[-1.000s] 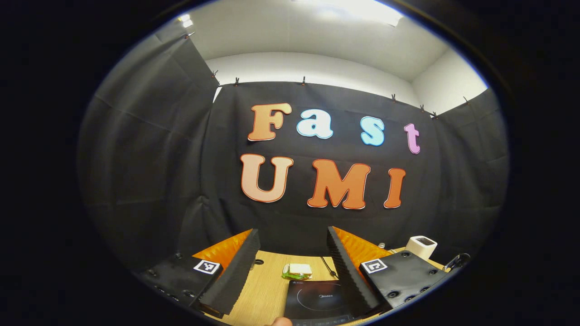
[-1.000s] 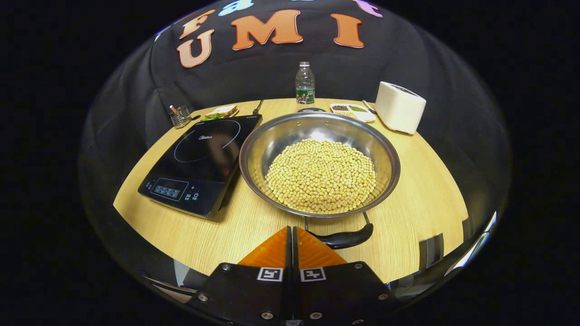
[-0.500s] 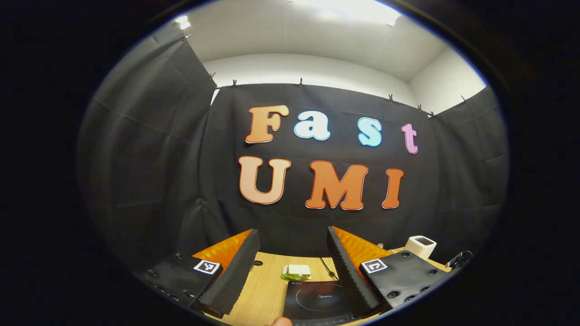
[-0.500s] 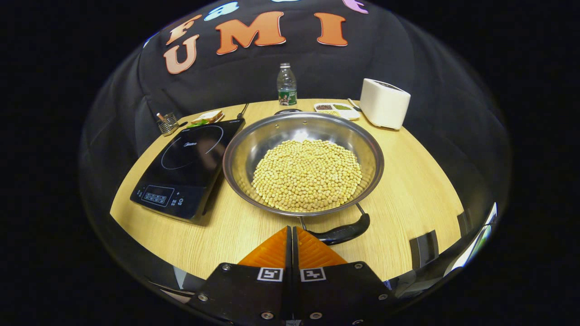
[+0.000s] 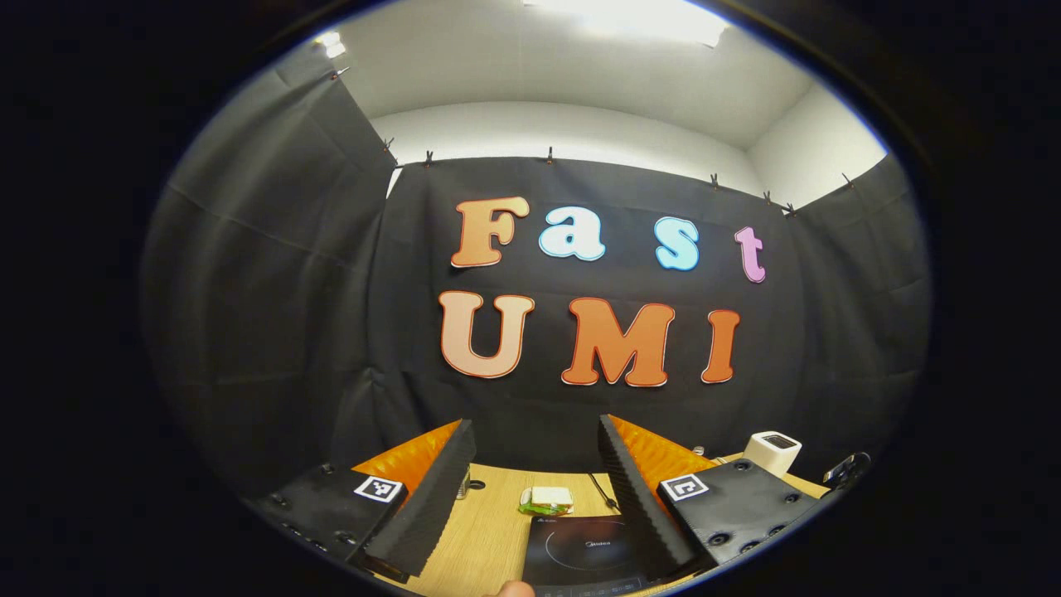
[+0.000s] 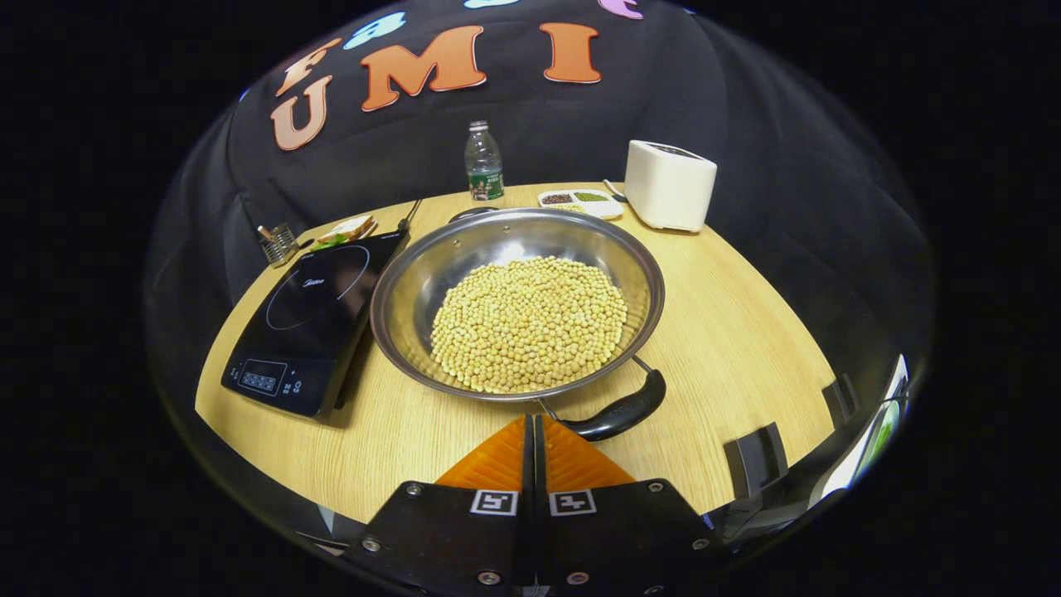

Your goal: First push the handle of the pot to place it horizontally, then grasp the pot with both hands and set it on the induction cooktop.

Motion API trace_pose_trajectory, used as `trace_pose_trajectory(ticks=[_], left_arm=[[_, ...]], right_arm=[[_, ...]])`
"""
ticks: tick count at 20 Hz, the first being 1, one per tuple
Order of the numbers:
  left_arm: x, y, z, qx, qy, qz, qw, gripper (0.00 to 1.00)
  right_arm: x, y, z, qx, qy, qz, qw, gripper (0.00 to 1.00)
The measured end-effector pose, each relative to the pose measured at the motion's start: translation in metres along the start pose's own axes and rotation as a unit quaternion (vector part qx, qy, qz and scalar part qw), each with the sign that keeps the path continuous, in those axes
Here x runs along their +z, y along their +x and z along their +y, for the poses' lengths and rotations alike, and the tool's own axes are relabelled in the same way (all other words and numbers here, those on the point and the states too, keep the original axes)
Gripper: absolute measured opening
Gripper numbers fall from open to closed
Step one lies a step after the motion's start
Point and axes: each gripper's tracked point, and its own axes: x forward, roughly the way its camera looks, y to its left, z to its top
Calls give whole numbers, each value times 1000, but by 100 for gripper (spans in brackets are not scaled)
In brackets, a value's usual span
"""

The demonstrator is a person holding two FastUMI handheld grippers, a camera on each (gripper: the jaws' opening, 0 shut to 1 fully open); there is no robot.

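A wide steel pot (image 6: 414,282) full of pale yellow beans (image 6: 529,322) sits mid-table in the right gripper view. Its near black handle (image 6: 620,411) points toward the camera's right. My right gripper (image 6: 534,421) is shut with nothing in it, its tips touching or just short of the handle's left end. The black induction cooktop (image 6: 311,319) lies to the left of the pot. In the left gripper view my left gripper (image 5: 537,438) is open and held high, aimed at the booth wall, with the cooktop (image 5: 584,555) low between its fingers.
A water bottle (image 6: 483,162), a divided dish of grains (image 6: 578,201) and a white box appliance (image 6: 670,185) stand at the table's far edge. A sandwich (image 6: 346,230) and a small wire rack (image 6: 278,243) sit behind the cooktop. Bare wood lies right of the pot.
The pot, cooktop and far objects have slid left in the right gripper view, and the pot's near handle now angles to the right. The left gripper stayed nearly still.
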Motion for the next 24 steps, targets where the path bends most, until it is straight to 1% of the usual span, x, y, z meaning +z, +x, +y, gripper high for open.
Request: trace_pose_trajectory(ticks=[10, 16, 24], left_arm=[[0, 4, 2, 4, 3, 3, 1000, 97], [-5, 12, 3, 6, -1, 8, 1000, 97], [-8, 23, 3, 10, -1, 14, 1000, 98]], right_arm=[[9, 14, -28, -24, 22, 0, 999, 0], [14, 34, -45, -43, 35, -4, 998, 0], [28, 53, -66, -55, 61, -7, 997, 0]])
